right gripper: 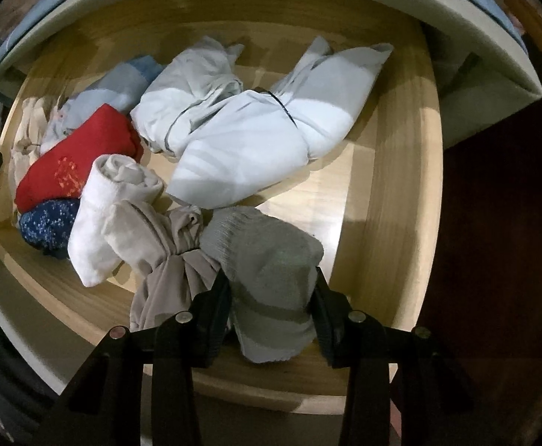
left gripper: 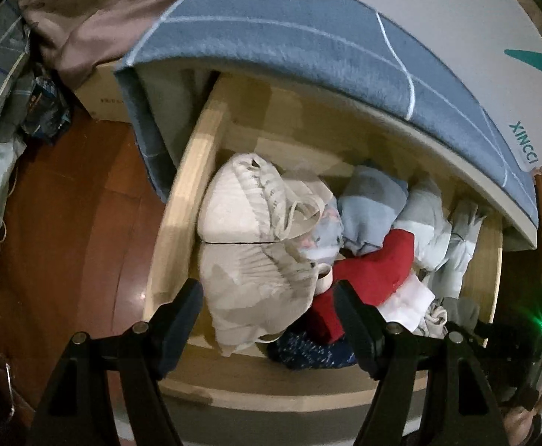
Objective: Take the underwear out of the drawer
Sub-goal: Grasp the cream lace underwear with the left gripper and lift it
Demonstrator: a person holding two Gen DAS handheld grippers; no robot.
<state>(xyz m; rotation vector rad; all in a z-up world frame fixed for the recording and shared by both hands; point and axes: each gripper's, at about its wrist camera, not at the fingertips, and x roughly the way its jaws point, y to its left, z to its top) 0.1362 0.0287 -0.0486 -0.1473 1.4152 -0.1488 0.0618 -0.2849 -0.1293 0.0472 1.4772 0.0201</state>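
Dim room, hard patchy light, fisheye bending, dark blurred edges.

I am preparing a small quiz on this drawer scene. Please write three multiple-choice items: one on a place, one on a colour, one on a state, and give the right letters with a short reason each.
1. Where is the dark blue speckled garment?
A. under the near end of the red garment
B. on the floor
C. on the blue bed cover

2. What colour is the bundle between the fingers of the right gripper?
A. red
B. grey
C. dark blue

3. How stands the left gripper?
A. shut on the red garment
B. shut on the cream garment
C. open above the drawer

Answers:
1 A: it peeks out from below the red cloth.
2 B: the grey bundle is pinched by both pads.
3 C: its fingers are wide apart and press nothing.
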